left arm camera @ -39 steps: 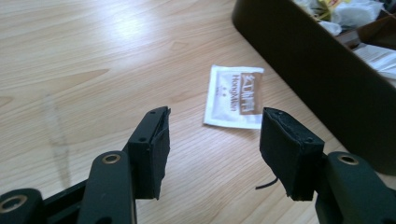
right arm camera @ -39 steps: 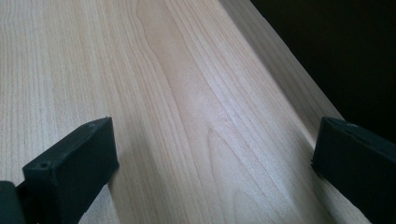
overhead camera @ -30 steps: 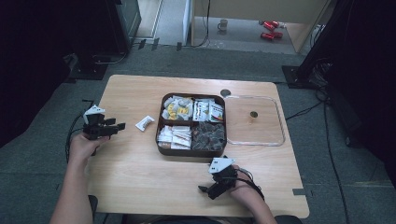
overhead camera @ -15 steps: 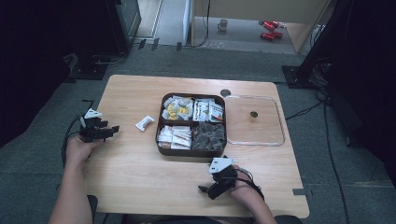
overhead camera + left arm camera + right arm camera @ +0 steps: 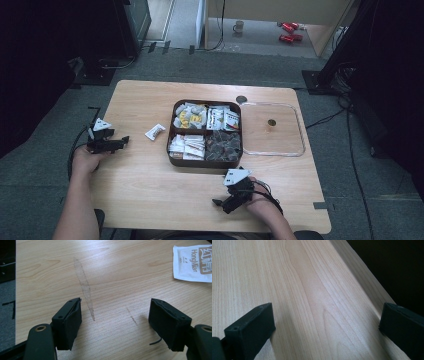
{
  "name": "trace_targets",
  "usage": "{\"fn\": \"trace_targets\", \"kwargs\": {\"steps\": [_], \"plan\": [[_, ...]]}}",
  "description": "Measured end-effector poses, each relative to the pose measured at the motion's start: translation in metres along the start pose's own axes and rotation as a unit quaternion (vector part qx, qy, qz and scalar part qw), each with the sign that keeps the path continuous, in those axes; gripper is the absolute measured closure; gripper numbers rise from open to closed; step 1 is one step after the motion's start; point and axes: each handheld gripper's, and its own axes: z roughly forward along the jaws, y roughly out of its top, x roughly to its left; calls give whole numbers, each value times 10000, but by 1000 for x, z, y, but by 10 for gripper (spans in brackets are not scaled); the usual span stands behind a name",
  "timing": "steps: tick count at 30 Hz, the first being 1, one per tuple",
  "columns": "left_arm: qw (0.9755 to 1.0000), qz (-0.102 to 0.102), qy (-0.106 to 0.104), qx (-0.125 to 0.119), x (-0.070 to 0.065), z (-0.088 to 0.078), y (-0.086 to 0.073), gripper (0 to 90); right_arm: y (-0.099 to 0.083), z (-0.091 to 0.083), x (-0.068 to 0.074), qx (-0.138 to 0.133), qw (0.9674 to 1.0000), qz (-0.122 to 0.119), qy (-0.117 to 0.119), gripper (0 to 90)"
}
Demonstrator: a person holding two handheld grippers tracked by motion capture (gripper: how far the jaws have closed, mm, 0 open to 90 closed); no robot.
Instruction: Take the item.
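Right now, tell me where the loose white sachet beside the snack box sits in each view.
High view: the white sachet lies on the table left of the brown snack box, right of the left tool.
Left gripper view: sachet at the upper right corner, beyond the open jaws.
Right gripper view: it is not in the picture.
Shared landmark: the pale wood tabletop.

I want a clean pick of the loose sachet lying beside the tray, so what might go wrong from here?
1. The sachet lies flat on the table, so the left tongs, whose jaws have just been opening with nothing between them, may slide over it instead of pinching it.
2. It sits close to the tray; a push could shove it against the wall.
3. The tray's compartments look full, so a dropped sachet might spill out.
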Motion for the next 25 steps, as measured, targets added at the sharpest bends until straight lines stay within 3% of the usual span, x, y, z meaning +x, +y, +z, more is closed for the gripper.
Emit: {"fn": "trace_targets", "kwargs": {"steps": [10, 21, 25], "plan": [[9999, -69, 93, 51, -2, 1, 1, 198, 0, 0, 0, 1, 10000, -1, 1, 0], [9999, -91, 122, 55, -2, 1, 1, 189, 0, 0, 0, 0, 10000, 1, -1, 0], [9995, -204, 244, 84, -5, 2, 1, 163, 0, 0, 0, 2, 10000, 1, 2, 0]]}}
